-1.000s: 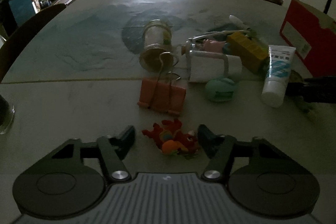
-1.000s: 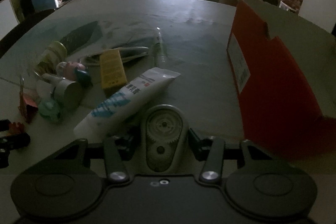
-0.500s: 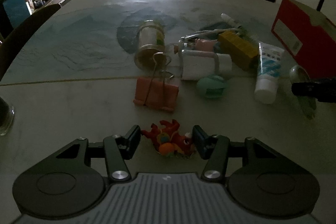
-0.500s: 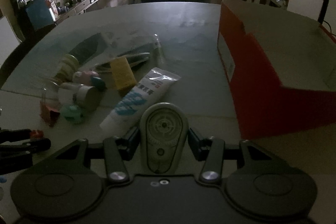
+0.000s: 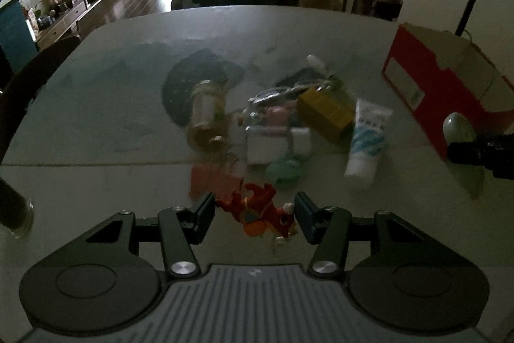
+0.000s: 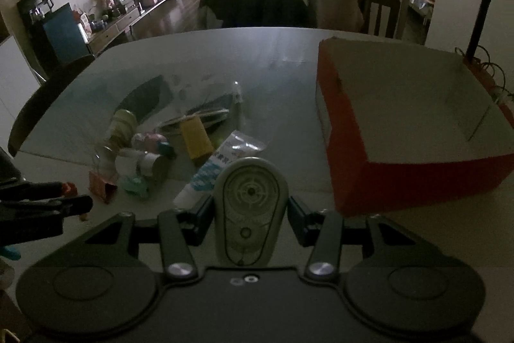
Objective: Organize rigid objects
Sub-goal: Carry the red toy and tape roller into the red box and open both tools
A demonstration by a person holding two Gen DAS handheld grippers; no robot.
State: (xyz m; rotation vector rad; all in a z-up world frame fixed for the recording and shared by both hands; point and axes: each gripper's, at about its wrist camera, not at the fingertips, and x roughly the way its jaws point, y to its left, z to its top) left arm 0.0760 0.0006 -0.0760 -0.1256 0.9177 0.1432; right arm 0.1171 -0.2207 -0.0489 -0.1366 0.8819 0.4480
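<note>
In the left wrist view, the left gripper point(image 5: 253, 214) is hanging over the table point(image 5: 96, 124), its jaws partly spread and closing against a small red and orange toy figure point(image 5: 257, 212); the figure is sitting between the pads, both touching it as far as can be told. Just beyond the figure an orange binder clip point(image 5: 212, 182) is lying blurred, and past that a clutter: a jar on its side point(image 5: 207, 114), a yellow box point(image 5: 326, 113), a green round piece point(image 5: 286, 169) and a white tube point(image 5: 366, 143). The red box point(image 5: 430, 79) is standing well to the right of the figure.

In the right wrist view, the right gripper point(image 6: 250, 211) is pinching an oval white tape dispenser point(image 6: 250, 208), jaws narrowed onto its flanks. The dispenser is hovering just left of the red box point(image 6: 385, 179), whose pale inside is facing up. The tube point(image 6: 208, 179) is lying just behind the dispenser, and the left gripper point(image 6: 41, 198) is showing at the left edge.
</note>
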